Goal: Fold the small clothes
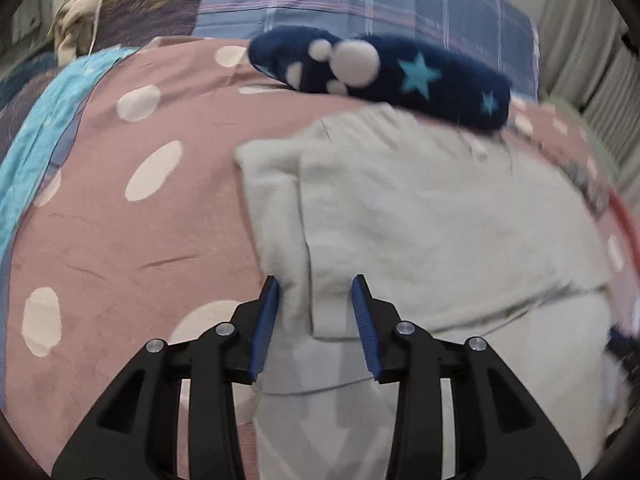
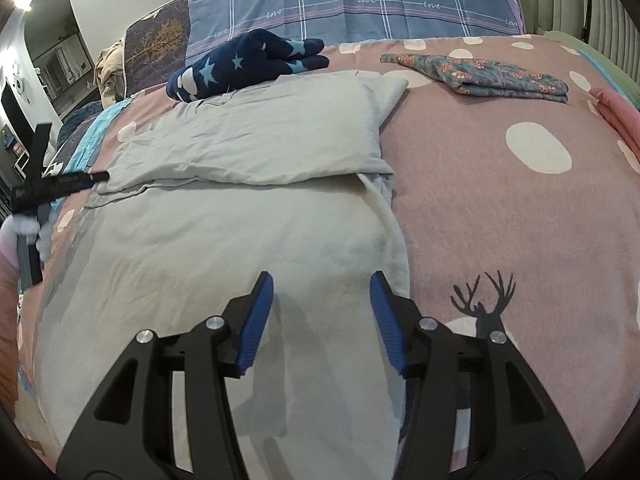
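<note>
Nearest me, my left claw (image 1: pixel 316 304) hangs with its blue pads (image 1: pixel 266 332) spread, the folded sleeve cuff of the pale grey garment (image 1: pixel 420 220) lying between them; the pads do not press on it. My right claw (image 2: pixel 322 308) is also spread, over the lower right part of the same garment (image 2: pixel 224 248), with nothing pinched. The garment lies flat on the pink spotted bedspread (image 2: pixel 500 208), its upper half folded down over the lower so that a crease runs across the middle. From the right wrist view I see the left claw at the far left edge, a hand (image 2: pixel 16 232) gripping it. A black deer print (image 2: pixel 484 304) shows on the bedspread just right of my right claw. Farther back, a navy star-patterned piece (image 2: pixel 248 64) lies touching the garment's top edge. A folded floral cloth (image 2: pixel 492 76) rests well apart to the right. Beyond stands a blue plaid pillow (image 2: pixel 360 0).
</note>
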Demonstrator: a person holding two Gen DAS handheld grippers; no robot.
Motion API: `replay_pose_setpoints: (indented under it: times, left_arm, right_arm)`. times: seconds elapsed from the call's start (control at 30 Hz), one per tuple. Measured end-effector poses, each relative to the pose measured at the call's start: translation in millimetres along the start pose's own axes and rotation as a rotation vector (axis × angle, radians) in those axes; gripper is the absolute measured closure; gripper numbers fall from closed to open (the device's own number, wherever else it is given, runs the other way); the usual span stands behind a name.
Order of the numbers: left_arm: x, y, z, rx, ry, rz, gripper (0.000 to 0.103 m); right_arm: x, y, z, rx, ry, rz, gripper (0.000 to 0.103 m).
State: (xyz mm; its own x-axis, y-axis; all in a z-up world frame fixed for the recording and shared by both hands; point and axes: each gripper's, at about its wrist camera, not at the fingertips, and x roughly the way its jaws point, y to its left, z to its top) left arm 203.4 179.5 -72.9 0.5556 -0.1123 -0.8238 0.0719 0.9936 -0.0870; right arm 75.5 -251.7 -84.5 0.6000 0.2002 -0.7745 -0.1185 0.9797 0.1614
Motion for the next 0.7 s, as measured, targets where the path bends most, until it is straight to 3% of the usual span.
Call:
replay_pose_setpoints:
  times: [0.03,0.07,0.17,0.27,0.3,0.37,0.4,0.5,0.6,0.7]
  left_arm:
    - [0.1,-4.4,-0.7,0.022,-0.007,0.012,0.096]
    - [-4.1,-10.2,0.7,0.052,-0.022,0.039,0.099]
    - [-28.5,-12.0,8.6,0.039,-0.075,0.047,0.099]
    - [-37.3,-1.6,10.5,0.012,-0.079,0.052,0.099]
    - [-35.6,0.7,8.6,0.009,-0.07,0.087,0.1]
    - [-27.5,6.7,2.8,0.03,-0.054,0.231,0.1]
    - [-23.2,13.6,-1.3,0.017,-0.039,0.241,0.1]
    - [-28.7,22.8,-6.3,-0.057,-0.053,0.172,0.1]
    - [-42.6,-0.6,-5.6,-0.003,-0.112,0.105,0.097]
    - [-41.4,-38.5,0.8,0.071,-0.125,-0.005,0.087]
  right_arm:
    - [0.0,1.0,0.4,-0.002,-0.002,-0.003,0.05]
    - [-0.5,1.8,0.4,-0.004,-0.004,-0.005,0.05]
    - [-2.5,0.1,-0.7,-0.003,-0.007,-0.005,0.049]
    - [-5.1,-6.4,-1.9,0.022,-0.011,0.003,0.049]
    - [-5.8,-8.2,-2.2,0.031,-0.012,0.007,0.049]
    - [-7.0,-10.7,-2.4,0.041,-0.012,0.016,0.049]
    - [-7.3,-11.3,-1.9,0.04,-0.011,0.018,0.048]
    - [-12.5,-13.9,3.5,0.032,-0.032,0.014,0.048]
    - [-17.8,-20.5,17.1,0.039,-0.062,0.008,0.048]
    - [-16.9,-35.0,47.4,0.063,-0.097,0.008,0.049]
